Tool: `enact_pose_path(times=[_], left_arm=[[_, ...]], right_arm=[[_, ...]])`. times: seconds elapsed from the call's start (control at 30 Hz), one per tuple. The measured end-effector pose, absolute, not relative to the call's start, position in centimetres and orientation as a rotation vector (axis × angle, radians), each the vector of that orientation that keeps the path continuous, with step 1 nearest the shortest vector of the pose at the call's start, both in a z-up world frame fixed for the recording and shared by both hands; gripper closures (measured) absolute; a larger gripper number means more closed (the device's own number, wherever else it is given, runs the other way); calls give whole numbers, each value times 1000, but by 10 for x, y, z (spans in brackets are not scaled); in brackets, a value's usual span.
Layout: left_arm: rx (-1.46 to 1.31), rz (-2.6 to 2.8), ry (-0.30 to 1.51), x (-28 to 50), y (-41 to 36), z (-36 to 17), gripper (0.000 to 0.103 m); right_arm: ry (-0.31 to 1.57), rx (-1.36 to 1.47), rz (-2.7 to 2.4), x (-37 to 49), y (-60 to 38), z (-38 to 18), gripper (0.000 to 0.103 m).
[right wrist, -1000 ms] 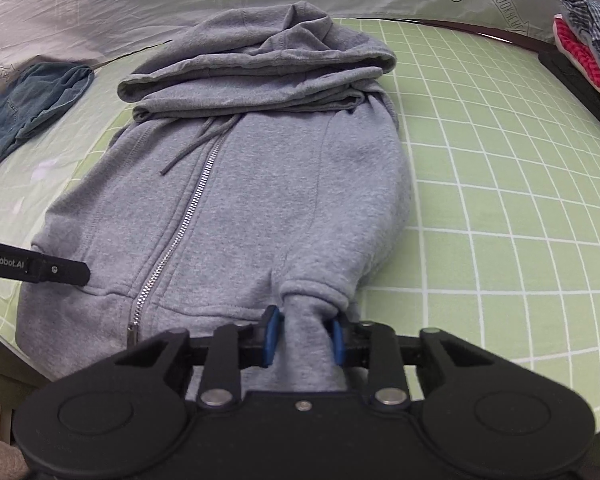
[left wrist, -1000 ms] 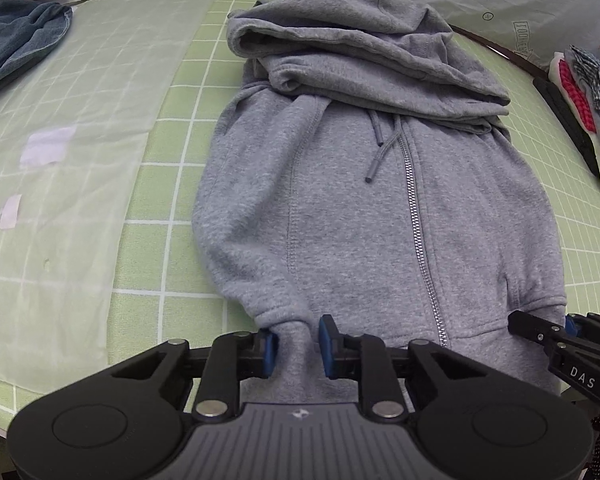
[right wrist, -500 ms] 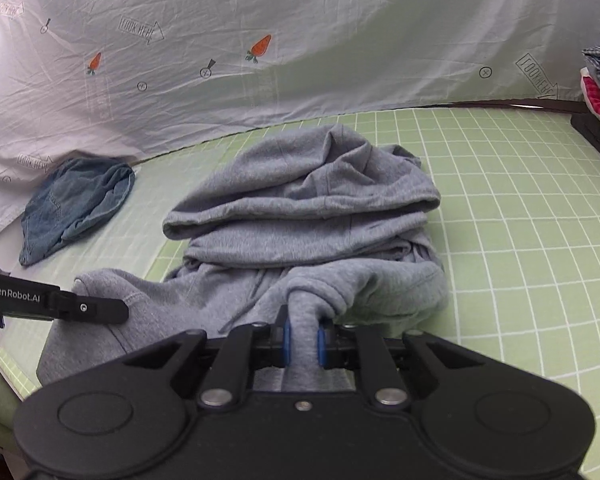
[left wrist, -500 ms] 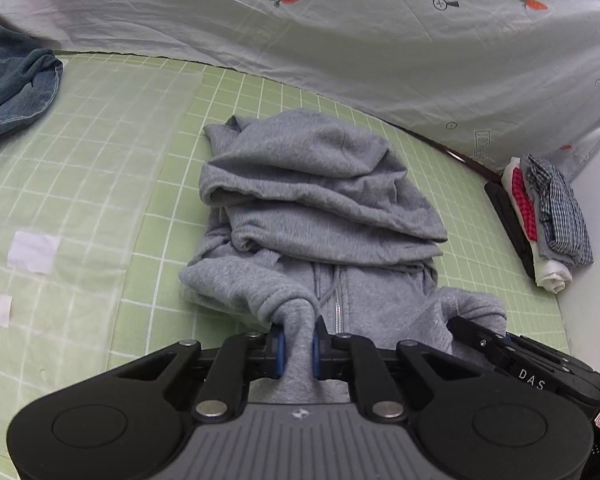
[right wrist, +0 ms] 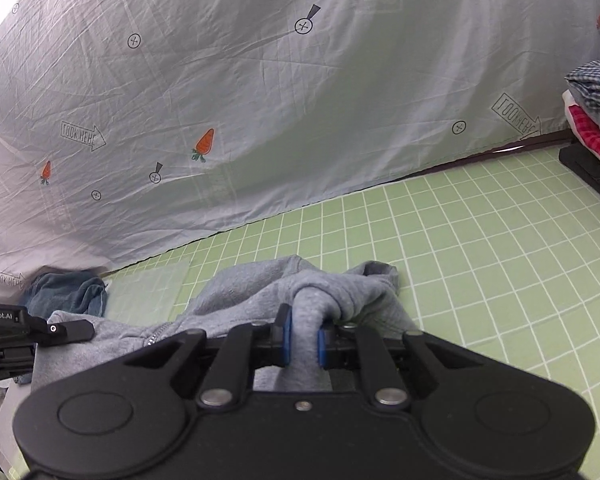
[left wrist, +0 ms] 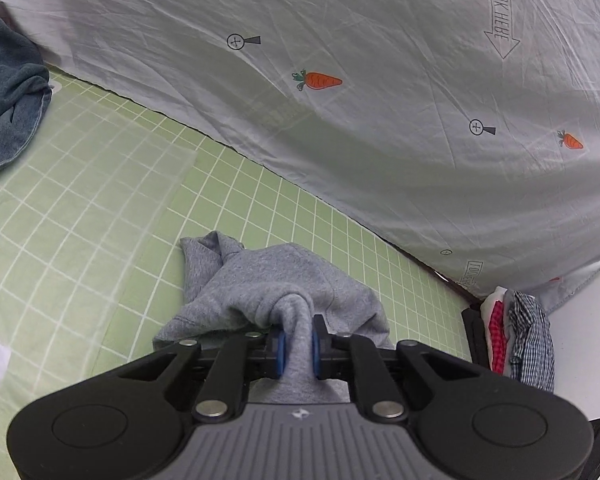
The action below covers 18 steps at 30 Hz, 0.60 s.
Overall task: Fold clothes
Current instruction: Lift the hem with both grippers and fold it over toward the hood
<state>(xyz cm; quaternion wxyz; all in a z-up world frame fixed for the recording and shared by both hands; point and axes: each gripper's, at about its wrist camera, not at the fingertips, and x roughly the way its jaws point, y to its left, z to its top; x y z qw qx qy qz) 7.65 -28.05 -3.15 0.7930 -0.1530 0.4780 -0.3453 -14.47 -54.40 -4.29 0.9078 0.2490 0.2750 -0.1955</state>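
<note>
Grey hoodie before "LOOK HERE" sheet, "enRobot.AI" left gripper.

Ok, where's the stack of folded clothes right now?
The stack of folded clothes sits at the right edge of the green grid mat in both wrist views, right of the grey hoodie, below the carrot-print sheet.

Both wrist cameras sat low behind their tongs, looked forward across the green bench toward the backdrop sheet, and shared the close grey hoodie.
</note>
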Motion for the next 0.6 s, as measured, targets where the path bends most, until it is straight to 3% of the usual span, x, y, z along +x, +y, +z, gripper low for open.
enact_pose_path(times=[0.4, 0.6], left_arm=[[-335, -616, 1225, 150, -331, -132, 88], [-322, -602, 1234, 154, -335, -139, 85]], right_arm=[[767, 523, -431, -63, -595, -121, 87], [778, 521, -430, -57, -597, -131, 85]])
